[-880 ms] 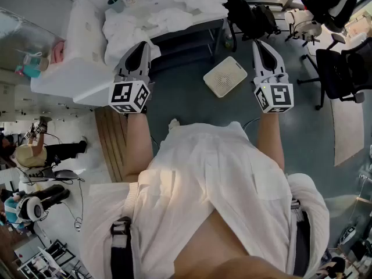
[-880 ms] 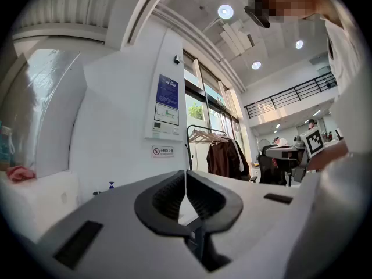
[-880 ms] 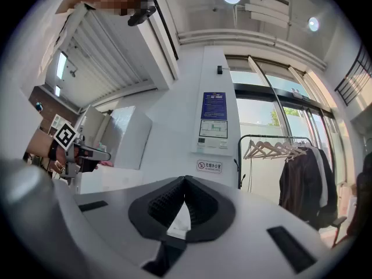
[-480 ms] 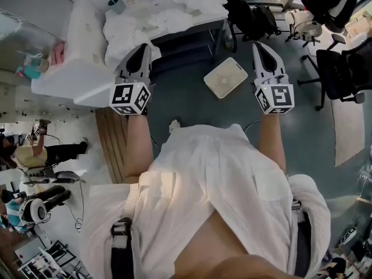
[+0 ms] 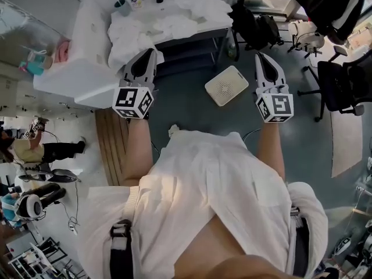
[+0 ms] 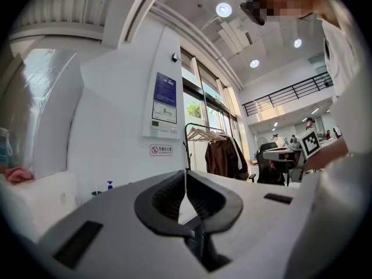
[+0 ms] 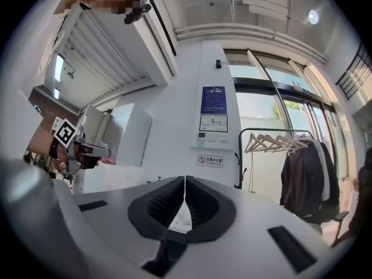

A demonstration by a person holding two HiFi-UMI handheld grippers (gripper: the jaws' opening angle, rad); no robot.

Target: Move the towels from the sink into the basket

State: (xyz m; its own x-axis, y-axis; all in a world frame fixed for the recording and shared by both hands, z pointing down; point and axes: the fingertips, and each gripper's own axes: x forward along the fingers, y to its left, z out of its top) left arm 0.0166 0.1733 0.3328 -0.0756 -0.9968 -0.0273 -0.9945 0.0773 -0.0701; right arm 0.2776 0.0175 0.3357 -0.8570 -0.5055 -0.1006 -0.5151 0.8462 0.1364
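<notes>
Now we hold our left gripper (image 5: 146, 52) closed and empty, right gripper (image 5: 260, 56) likewise, towels (image 5: 165, 23) ahead, basket (image 5: 226, 85) on the floor.

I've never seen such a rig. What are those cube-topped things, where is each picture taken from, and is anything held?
No robot: a person holds a left gripper and a right gripper, each carrying a marker cube. One picture looks down from a camera on the person's head; the other two cameras ride on the grippers, looking along their fingers. Both pairs of fingers are shut, holding nothing. Ahead, white towels lie heaped at the sink; a white basket sits on the floor.
</notes>
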